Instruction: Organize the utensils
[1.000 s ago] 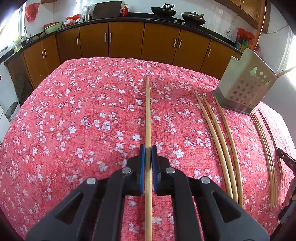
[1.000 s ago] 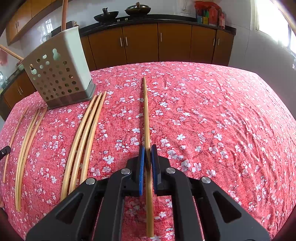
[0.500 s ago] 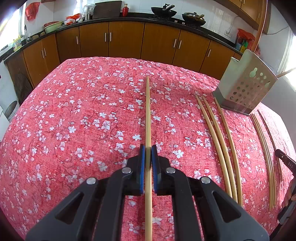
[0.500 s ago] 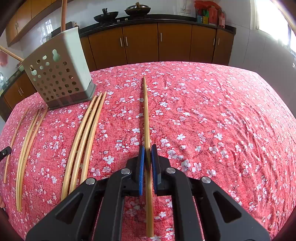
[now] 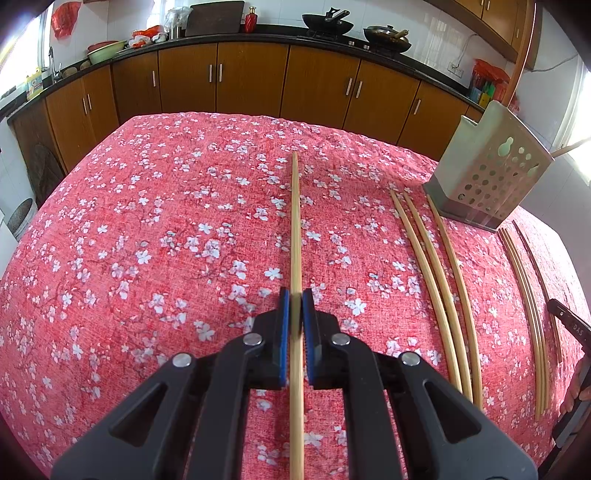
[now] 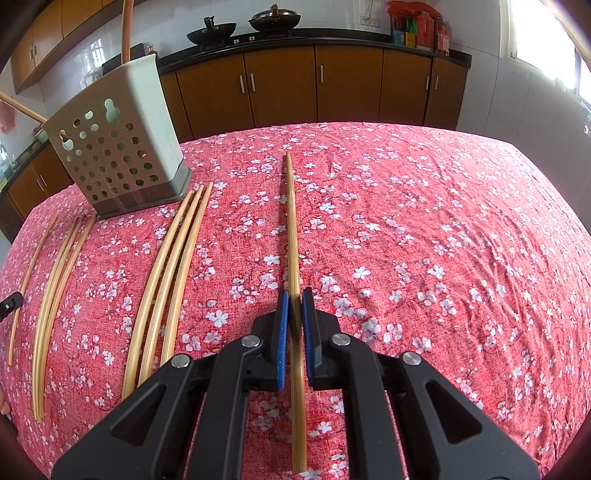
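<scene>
My left gripper (image 5: 295,301) is shut on a bamboo chopstick (image 5: 294,221) that points forward over the red floral tablecloth. My right gripper (image 6: 294,301) is shut on another bamboo chopstick (image 6: 291,221), also pointing forward. A grey perforated utensil holder (image 5: 487,170) stands at the right in the left wrist view and it shows at the left in the right wrist view (image 6: 118,147). Three chopsticks (image 6: 166,280) lie side by side in front of the holder, and they show in the left wrist view (image 5: 439,280). More thin sticks (image 6: 55,288) lie beyond them.
The table (image 5: 147,240) is covered by a red cloth with white flowers. Brown kitchen cabinets (image 5: 251,81) and a counter with woks (image 5: 328,22) stand behind it. The other gripper's edge (image 5: 572,332) shows at the far right of the left wrist view.
</scene>
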